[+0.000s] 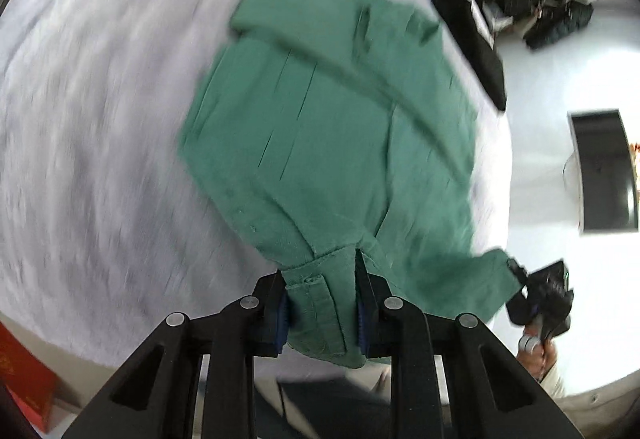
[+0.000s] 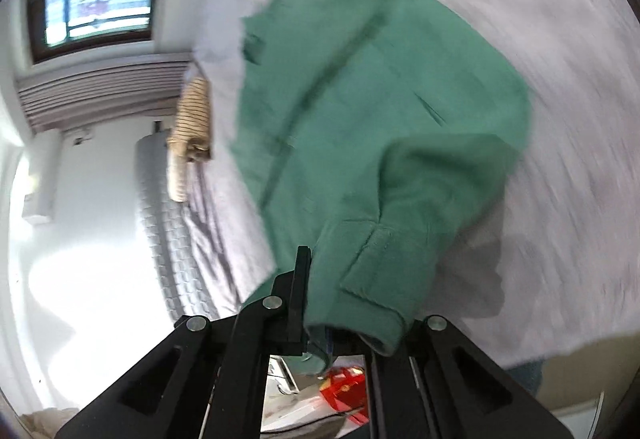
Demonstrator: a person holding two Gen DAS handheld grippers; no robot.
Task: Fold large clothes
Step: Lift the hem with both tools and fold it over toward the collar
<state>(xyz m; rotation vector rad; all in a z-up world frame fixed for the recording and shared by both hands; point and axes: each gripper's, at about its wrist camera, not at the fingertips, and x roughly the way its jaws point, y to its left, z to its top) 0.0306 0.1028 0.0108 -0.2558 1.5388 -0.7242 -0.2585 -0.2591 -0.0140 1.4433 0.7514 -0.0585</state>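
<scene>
Both hand-held grippers clamp cuffs: left hand-held gripper and right hand-held gripper each pinch a sleeve end of the green shirt, whose body stretches away forward over the bed.

Green garment lying on a pale grey sheet; black gripper showing blue pads. Black clothing lying beyond. A tan, dark-striped item hanging beside a red box.
</scene>
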